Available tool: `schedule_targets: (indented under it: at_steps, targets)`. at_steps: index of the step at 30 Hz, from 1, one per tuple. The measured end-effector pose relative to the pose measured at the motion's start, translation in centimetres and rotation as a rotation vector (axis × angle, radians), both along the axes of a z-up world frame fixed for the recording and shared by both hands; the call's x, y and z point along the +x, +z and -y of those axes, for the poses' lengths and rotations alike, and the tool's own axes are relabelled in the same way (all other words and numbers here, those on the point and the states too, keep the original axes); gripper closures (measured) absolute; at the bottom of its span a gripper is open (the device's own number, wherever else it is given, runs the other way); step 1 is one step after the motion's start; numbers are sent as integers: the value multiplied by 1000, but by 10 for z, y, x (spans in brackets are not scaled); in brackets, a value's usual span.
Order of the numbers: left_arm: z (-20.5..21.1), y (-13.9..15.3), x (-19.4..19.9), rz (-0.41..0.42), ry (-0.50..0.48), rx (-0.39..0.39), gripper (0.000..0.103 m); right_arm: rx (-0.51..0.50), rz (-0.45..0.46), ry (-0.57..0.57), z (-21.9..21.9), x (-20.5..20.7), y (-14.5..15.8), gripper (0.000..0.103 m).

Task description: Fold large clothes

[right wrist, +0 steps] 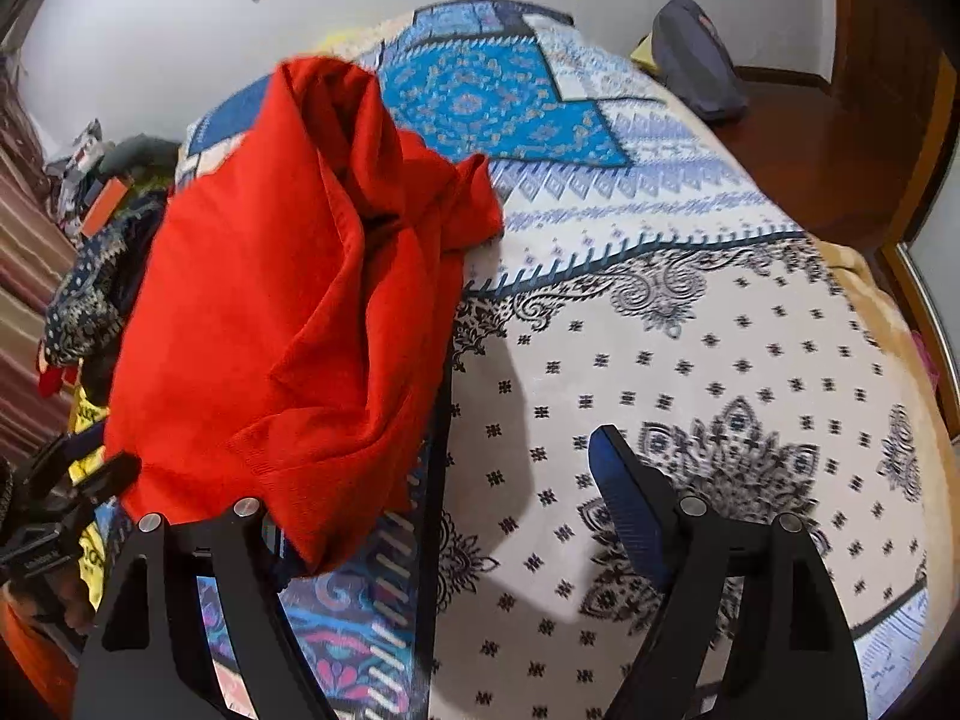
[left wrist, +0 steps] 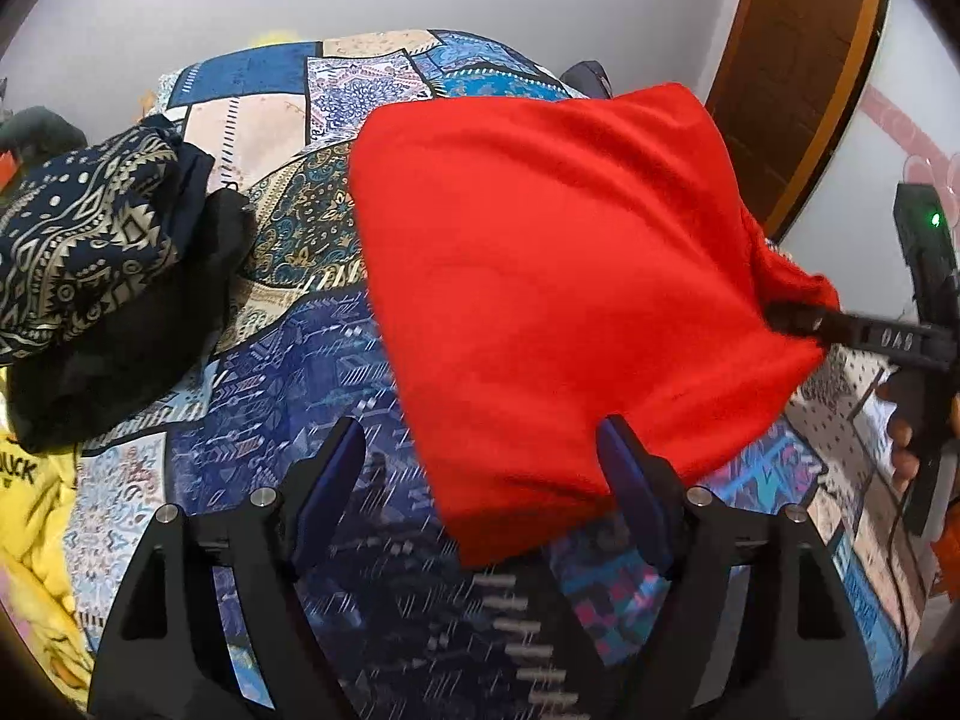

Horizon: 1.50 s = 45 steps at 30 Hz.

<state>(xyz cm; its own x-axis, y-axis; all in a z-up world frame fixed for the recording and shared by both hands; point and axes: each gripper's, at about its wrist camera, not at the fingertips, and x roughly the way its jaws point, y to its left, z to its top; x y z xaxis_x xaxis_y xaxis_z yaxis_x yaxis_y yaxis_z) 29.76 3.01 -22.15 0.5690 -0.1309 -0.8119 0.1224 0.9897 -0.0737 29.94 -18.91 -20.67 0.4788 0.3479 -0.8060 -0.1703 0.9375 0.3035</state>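
Observation:
A red garment (left wrist: 558, 276) is folded into a rough rectangle on the patterned bedspread (left wrist: 312, 396). My left gripper (left wrist: 486, 468) is open at its near left corner; the right finger (left wrist: 630, 480) overlaps the cloth edge, holding nothing. In the left wrist view my right gripper (left wrist: 798, 318) comes in from the right, its finger tips against the garment's right corner. In the right wrist view the red garment (right wrist: 276, 324) drapes over that gripper's left finger, while the right finger (right wrist: 624, 498) stands free and wide apart, so the right gripper (right wrist: 438, 504) is open.
A heap of dark patterned clothes (left wrist: 90, 264) lies at the bed's left, with a yellow garment (left wrist: 30, 516) below it. A brown wooden door (left wrist: 792, 60) stands at the right. A grey bag (right wrist: 696, 60) sits on the floor beyond the bed.

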Motion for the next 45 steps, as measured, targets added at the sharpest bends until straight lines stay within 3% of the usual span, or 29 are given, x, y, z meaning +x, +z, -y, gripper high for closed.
schedule_targets:
  at_steps: [2,6,8,14,17,20,23,28,32,37,43,45]
  targets:
    - [-1,0,-5,1,-4,22,23,15,8,-35,10,-5,3,26]
    - [-7,0,-13,-6,15,61,23,-101,19,-148,34,-11,7,26]
    - [-12,3,-16,7,28,84,23,-81,11,-172,48,-15,14,26]
    - [-44,36,-15,94,120,65,23,-74,114,-101,41,-14,59,24]
    - [-57,51,-4,129,154,26,23,-2,134,-41,24,-6,72,24]
    - [-62,55,13,113,158,-25,23,71,110,-6,4,13,69,24]
    - [-63,45,37,33,130,-123,23,104,66,44,-16,36,57,24]
    - [-59,12,78,-122,88,-282,23,117,-21,114,-37,69,25,24]
    - [-59,-7,99,-176,79,-392,23,101,-122,148,-43,88,-5,24]
    - [-65,-32,124,-244,81,-548,23,249,-270,166,-35,111,-34,23]
    - [-62,-40,137,-264,74,-633,23,384,-332,160,-31,124,-48,20]
    - [-61,-40,141,-266,76,-634,24,405,-331,169,-34,123,-46,25]
